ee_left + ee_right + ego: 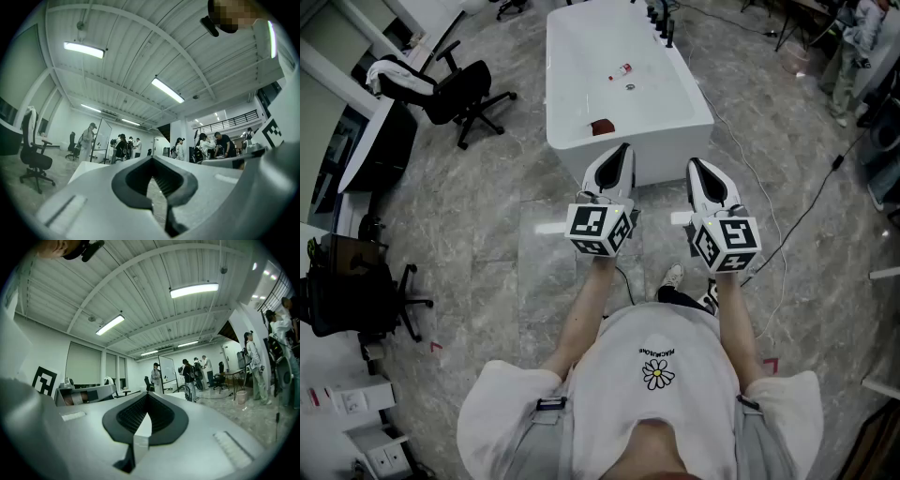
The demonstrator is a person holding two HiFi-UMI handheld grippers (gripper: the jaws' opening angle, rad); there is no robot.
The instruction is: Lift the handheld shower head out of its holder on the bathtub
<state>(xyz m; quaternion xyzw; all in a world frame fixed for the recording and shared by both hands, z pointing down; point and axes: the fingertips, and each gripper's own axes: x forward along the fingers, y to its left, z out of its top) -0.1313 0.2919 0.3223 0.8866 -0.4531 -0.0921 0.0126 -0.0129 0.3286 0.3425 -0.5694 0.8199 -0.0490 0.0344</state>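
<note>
White bathtub (581,66) seen only overhead; left tool (622,150), right tool (696,165) closed, seemingly empty.

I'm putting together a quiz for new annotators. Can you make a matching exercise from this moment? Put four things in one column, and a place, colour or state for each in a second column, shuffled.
Things:
1. bathtub
2. office chair
3. left gripper
4. dark cable

Descriptions:
A. black, stands left of the tub
B. jaws together, nothing between them
C. white, at the top middle of the head view
D. thin line trailing along the right side of the head view

Pairs: 1-C, 2-A, 3-B, 4-D
</note>
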